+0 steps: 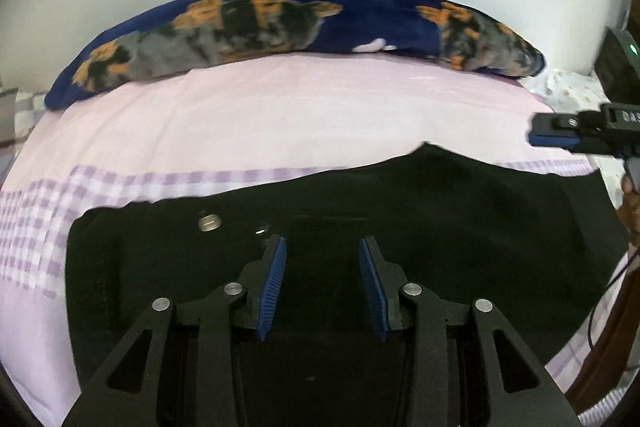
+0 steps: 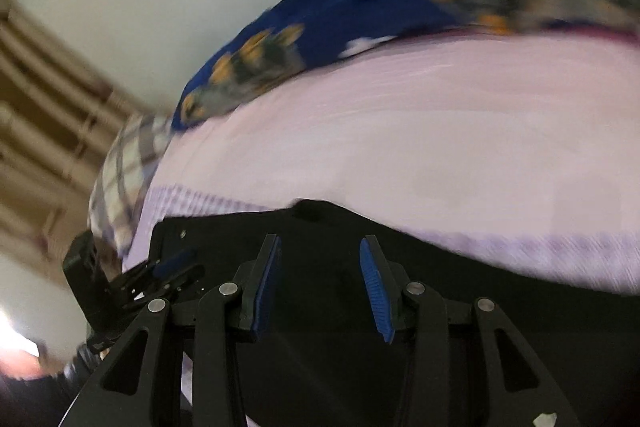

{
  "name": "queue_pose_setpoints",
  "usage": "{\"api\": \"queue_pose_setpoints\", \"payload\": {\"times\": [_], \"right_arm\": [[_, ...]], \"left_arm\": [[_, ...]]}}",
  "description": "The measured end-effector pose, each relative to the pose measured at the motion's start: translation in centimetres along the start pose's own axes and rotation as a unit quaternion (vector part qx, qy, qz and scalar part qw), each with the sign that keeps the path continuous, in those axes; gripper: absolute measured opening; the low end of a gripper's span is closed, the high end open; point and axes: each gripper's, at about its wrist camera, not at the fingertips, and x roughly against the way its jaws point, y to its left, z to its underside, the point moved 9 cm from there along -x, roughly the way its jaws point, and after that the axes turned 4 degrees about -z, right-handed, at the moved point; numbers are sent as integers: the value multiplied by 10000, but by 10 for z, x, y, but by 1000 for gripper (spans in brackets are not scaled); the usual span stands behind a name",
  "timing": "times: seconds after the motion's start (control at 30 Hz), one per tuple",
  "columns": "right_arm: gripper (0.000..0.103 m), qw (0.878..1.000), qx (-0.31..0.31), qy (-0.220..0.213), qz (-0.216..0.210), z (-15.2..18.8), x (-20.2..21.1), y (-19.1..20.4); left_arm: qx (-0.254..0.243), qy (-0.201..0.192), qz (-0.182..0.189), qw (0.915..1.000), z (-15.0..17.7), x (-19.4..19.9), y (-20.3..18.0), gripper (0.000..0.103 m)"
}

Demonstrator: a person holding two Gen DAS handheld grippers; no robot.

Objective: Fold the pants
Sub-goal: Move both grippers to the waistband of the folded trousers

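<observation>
On the pale pink bedsheet [image 1: 280, 107], the black fabric pants [image 1: 440, 219] lie spread flat beneath both my tools.

My left gripper [image 1: 323, 247] hangs over the waistband, its blue-padded fingers [image 1: 276, 275] parted with nothing between them, a small silver button [image 1: 209, 222] just ahead. My right gripper [image 2: 318, 247] is likewise spread and empty above the dark cloth. Beyond lies a navy, orange-patterned blanket [image 1: 360, 11].

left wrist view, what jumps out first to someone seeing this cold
The black pants spread flat across the near part of the pink sheet, with the left claw open just over them. Behind, a navy blanket with orange patches lies along the wall. The right claw pokes in at the right edge.
</observation>
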Motion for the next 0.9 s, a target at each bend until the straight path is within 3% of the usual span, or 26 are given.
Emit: {"api": "queue_pose_setpoints", "payload": {"times": [0.2, 0.43, 0.47, 0.5, 0.6, 0.77, 0.9], "right_arm": [[40, 9947, 626, 811, 21, -10, -68, 21], [35, 9882, 650, 1382, -114, 0, -102, 17], [17, 9884, 684, 1353, -128, 1, -101, 16], [11, 9886, 733, 1313, -98, 0, -101, 16], [7, 9923, 711, 995, -179, -14, -93, 19], [7, 9914, 863, 935, 298, -16, -111, 7], [9, 9942, 729, 708, 340, -18, -111, 2]], "left_arm": [[122, -7, 136, 9998, 6, -3, 15, 40], [190, 10, 283, 9994, 7, -9, 19, 40], [188, 7, 298, 9994, 7, -9, 19, 40], [197, 13, 323, 9993, 6, -9, 20, 40], [224, 11, 336, 9992, 5, -8, 22, 40], [208, -16, 322, 9993, 10, -11, 24, 40], [79, -38, 192, 9998, 12, -13, 22, 40]]}}
